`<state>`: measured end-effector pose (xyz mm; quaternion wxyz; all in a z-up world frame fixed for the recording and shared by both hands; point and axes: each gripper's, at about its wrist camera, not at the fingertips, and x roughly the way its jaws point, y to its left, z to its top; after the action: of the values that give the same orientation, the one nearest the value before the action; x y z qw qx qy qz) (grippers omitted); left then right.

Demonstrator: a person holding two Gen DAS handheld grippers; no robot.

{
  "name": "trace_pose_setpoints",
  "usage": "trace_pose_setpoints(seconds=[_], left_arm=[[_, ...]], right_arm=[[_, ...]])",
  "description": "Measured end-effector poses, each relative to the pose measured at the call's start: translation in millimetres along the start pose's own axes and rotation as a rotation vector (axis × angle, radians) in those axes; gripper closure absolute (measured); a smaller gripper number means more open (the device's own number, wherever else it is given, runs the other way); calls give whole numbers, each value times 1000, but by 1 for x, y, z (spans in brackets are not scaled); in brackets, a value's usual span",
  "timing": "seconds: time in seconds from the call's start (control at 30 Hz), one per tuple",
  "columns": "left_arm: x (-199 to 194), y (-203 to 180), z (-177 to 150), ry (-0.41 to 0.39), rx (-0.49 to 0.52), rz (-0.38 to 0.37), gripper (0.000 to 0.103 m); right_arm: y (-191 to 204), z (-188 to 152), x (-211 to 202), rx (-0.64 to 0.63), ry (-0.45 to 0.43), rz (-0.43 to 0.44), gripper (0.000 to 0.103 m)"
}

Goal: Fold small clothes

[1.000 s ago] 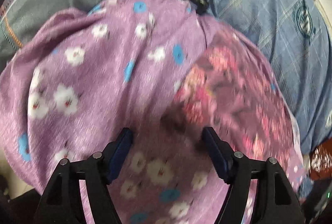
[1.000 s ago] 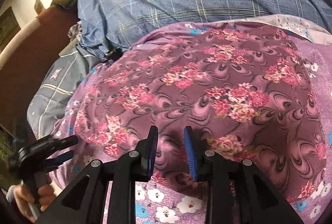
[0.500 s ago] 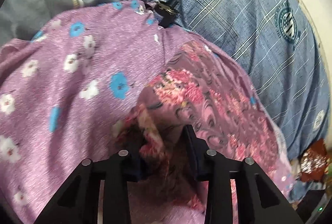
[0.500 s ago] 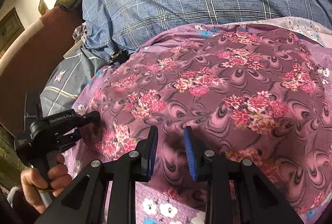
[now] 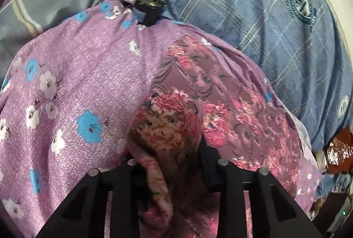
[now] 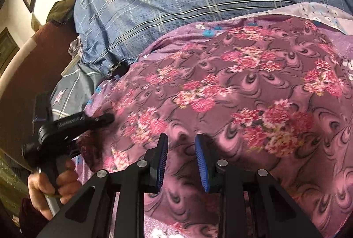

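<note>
While the left gripper (image 5: 167, 149) closes, a bunched corner of the rose cloth (image 5: 231, 110) rises between its fingers, which are nearly together with the fabric gathered in the gap; that pinch looks meant to lift the near edge for a fold. In this left wrist view the rose cloth lies on top of a lilac cloth (image 5: 88, 74) with blue and white flowers, and both rest on a bed with a blue plaid cover (image 5: 253, 12). A small black clip (image 5: 150, 8) sits at the far tip of the lilac cloth, where it meets the cover.

From the right wrist view, the right gripper (image 6: 181, 160) stands at the near edge of the rose cloth (image 6: 220, 87), its blue fingers (image 6: 162, 163) narrowly parted. Cloth humps up in the gap, but whether the pads actually press it I cannot tell. Off to the left, a hand (image 6: 53, 189) holds the left gripper (image 6: 106, 119), whose tip reaches the cloth's left corner. Both tools being set along the same near edge suggests the edge is to be raised level and carried over toward the plaid cover, keeping the fold straight.
</note>
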<state>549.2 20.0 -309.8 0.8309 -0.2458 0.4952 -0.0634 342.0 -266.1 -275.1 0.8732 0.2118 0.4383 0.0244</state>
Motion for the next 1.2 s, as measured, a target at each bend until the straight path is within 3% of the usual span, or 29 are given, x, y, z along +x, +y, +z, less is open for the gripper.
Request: trace_pose_setpoints(seconds=[0.13, 0.23, 0.37, 0.5, 0.73, 0.83, 0.9, 0.97, 1.0, 1.1, 1.2], left_arm=[[-14, -10, 1, -32, 43, -40, 80], [-41, -36, -9, -63, 132, -56, 81], [-70, -81, -20, -88, 244, -85, 81], [-80, -143, -36, -79, 359, -85, 82], [-45, -277, -92, 10, 530, -86, 81], [-3, -317, -126, 137, 599, -130, 71], [13, -320, -138, 259, 583, -201, 70], [6, -313, -136, 299, 556, -292, 63], [-6, -307, -131, 293, 562, -342, 56], [-43, -276, -109, 185, 556, -399, 39], [-63, -235, -87, 70, 537, -303, 38]], right_arm=[[-13, 3, -6, 39, -17, -7, 77], [-20, 5, -13, 56, -39, -12, 77], [-36, 10, -30, 86, -78, -18, 77], [-76, 18, -64, 183, -167, -27, 77], [-170, 16, -122, 423, -304, -43, 76], [-199, 17, -132, 499, -335, -45, 76], [-214, 16, -134, 543, -341, -40, 75], [-224, 13, -128, 596, -302, 3, 69], [-228, 13, -126, 616, -282, 27, 61], [-222, 15, -122, 609, -259, 59, 56], [-206, 17, -127, 558, -296, 77, 56]])
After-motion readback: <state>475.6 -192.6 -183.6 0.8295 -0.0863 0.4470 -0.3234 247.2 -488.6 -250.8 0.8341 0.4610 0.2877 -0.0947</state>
